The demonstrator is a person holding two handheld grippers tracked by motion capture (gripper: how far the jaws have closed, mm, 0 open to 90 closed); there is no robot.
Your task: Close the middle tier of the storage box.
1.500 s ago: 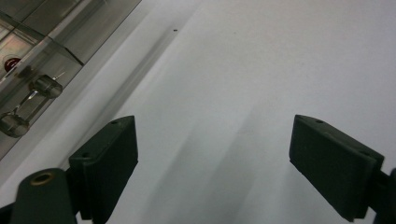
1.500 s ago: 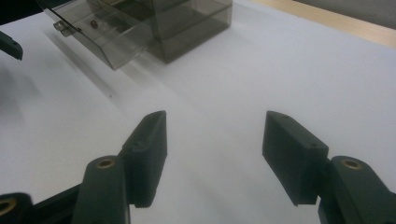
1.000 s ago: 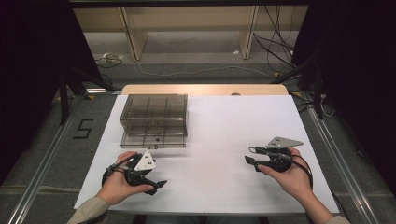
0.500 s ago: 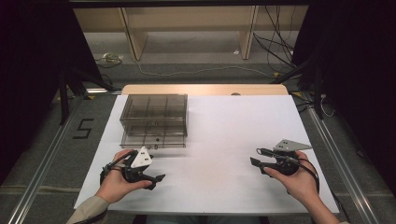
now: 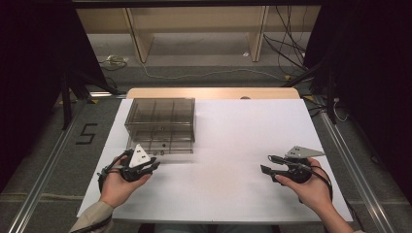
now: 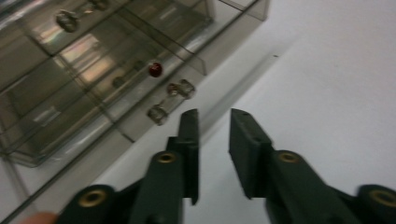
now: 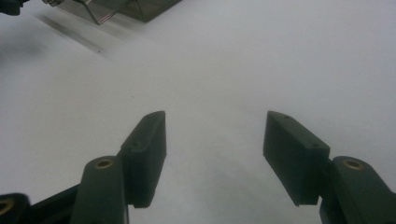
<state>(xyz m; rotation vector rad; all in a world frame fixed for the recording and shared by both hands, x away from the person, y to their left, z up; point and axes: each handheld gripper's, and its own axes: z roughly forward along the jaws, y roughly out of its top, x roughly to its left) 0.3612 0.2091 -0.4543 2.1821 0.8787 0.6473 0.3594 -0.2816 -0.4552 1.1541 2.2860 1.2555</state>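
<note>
A smoky clear plastic drawer box (image 5: 160,124) stands at the back left of the white table top (image 5: 243,131). My left gripper (image 5: 154,165) sits just in front of its lower right corner, tips pointing right. In the left gripper view the jaws (image 6: 214,114) have just been closing and stand a narrow gap apart with nothing between them; the box front (image 6: 93,56), a clear drawer handle (image 6: 170,100) and a small red bead (image 6: 155,69) lie just beyond the tips. My right gripper (image 5: 266,163) rests at the front right, open over bare white surface (image 7: 215,116).
The table's wooden back edge (image 5: 214,92) borders a floor with cables and shelf legs. Metal rails run along both sides of the table. A corner of the box (image 7: 121,9) is at the top left of the right gripper view.
My left hand has moved forward toward the box front, and its jaws have narrowed. The right hand has shifted slightly to the right and stays open.
</note>
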